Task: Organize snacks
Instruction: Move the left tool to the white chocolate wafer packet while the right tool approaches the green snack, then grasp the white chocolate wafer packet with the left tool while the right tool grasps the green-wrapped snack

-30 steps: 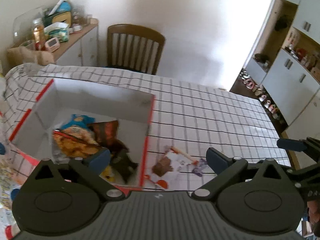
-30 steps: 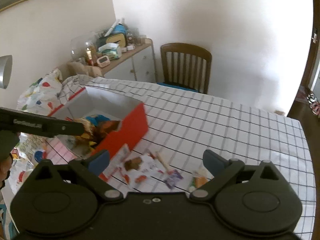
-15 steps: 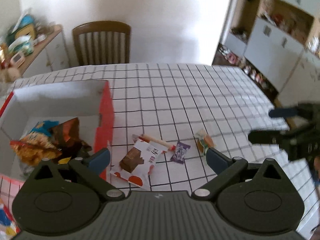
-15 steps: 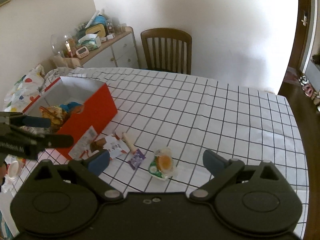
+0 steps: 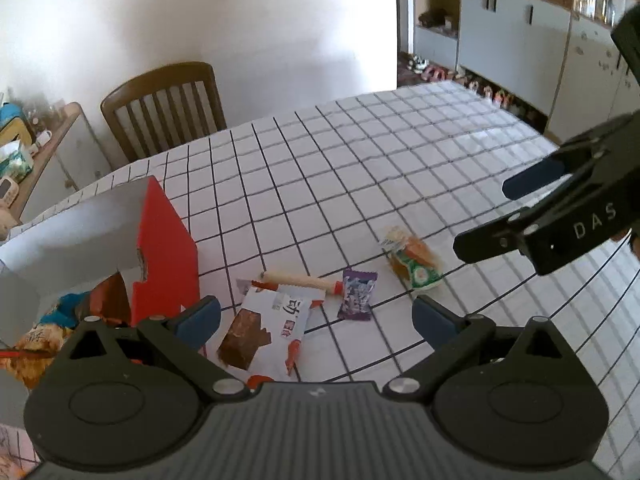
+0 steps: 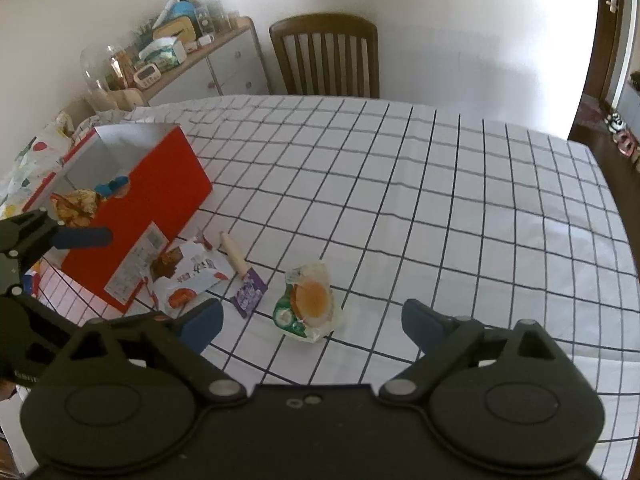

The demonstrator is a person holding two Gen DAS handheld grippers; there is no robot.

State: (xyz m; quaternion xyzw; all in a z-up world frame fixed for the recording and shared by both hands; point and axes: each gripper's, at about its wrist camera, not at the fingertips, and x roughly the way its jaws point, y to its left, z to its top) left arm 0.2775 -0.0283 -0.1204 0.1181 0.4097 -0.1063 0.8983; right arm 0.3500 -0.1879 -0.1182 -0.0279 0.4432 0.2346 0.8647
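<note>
A red box [image 5: 168, 248] [image 6: 160, 196] with a white inside stands at the table's left and holds several snack bags [image 5: 44, 332] [image 6: 80, 204]. Loose beside it lie a white packet with a brown cake picture [image 5: 268, 332] [image 6: 192, 272], a sausage stick [image 5: 300, 280] [image 6: 236, 256], a purple candy [image 5: 356, 294] [image 6: 250, 294] and a green-and-orange packet [image 5: 412, 264] [image 6: 310, 304]. My left gripper [image 5: 316, 318] hangs open above the white packet and the candy. My right gripper [image 6: 312, 320] [image 5: 508, 208] is open just short of the green-and-orange packet. Neither holds anything.
A black-and-white checked cloth [image 6: 440, 200] covers the table. A wooden chair [image 6: 328, 56] [image 5: 164, 108] stands at the far side. A cluttered sideboard [image 6: 192, 56] is at the back left, grey cabinets [image 5: 520, 40] at the right. The table's edge [image 6: 616, 240] runs along the right.
My left gripper has swung from over the box to over the loose snacks. My right gripper has come down closer to the green-and-orange packet. Both stay open.
</note>
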